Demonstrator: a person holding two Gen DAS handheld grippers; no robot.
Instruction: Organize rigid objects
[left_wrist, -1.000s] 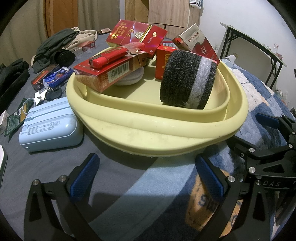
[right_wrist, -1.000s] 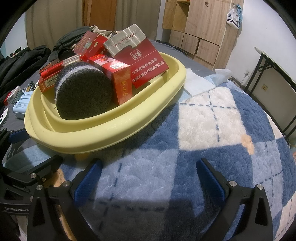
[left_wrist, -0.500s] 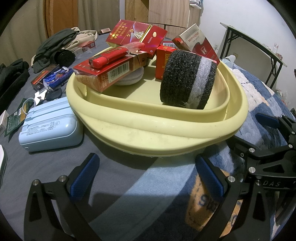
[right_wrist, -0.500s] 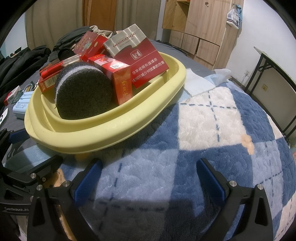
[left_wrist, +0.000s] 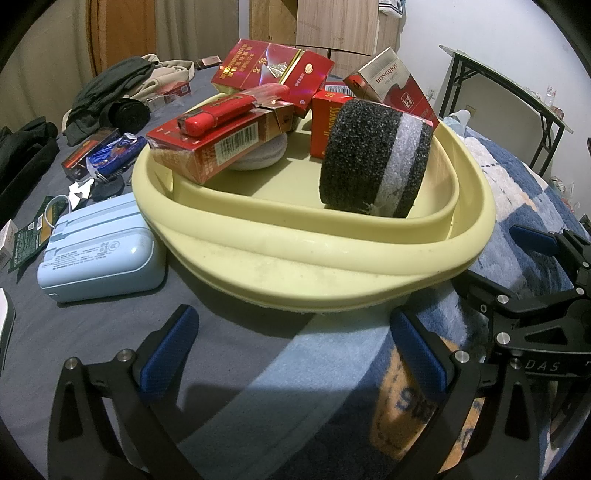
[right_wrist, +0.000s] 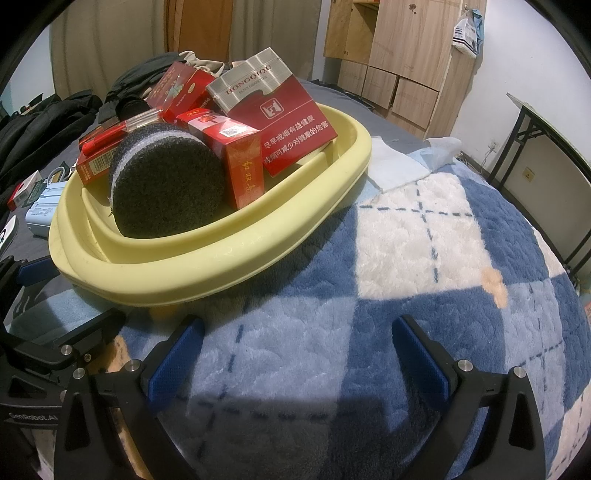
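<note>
Both the left tongs (left_wrist: 291, 354) and right tongs (right_wrist: 299, 354) gape wide, empty, just short of the yellow basin (left_wrist: 332, 266) on the bed; inside it lie cigarette boxes (left_wrist: 207, 147), a lighter (left_wrist: 229, 110) and a dark sponge (left_wrist: 373, 162); a pale blue case (left_wrist: 99, 254) sits just beside its left rim.

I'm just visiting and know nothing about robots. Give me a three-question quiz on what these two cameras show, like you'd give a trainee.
1. True or false: the red lighter lies on top of a red carton inside the yellow basin.
2. Multiple choice: the black foam roll with the pale band is A) on the blanket, B) standing on edge in the basin, C) held between fingers.
3. Short answer: what pale blue thing lies on the grey sheet beside the basin, still outside it?

Key
1. True.
2. B.
3. The pale blue case. Both the left gripper and the right gripper are open and hold nothing.
</note>
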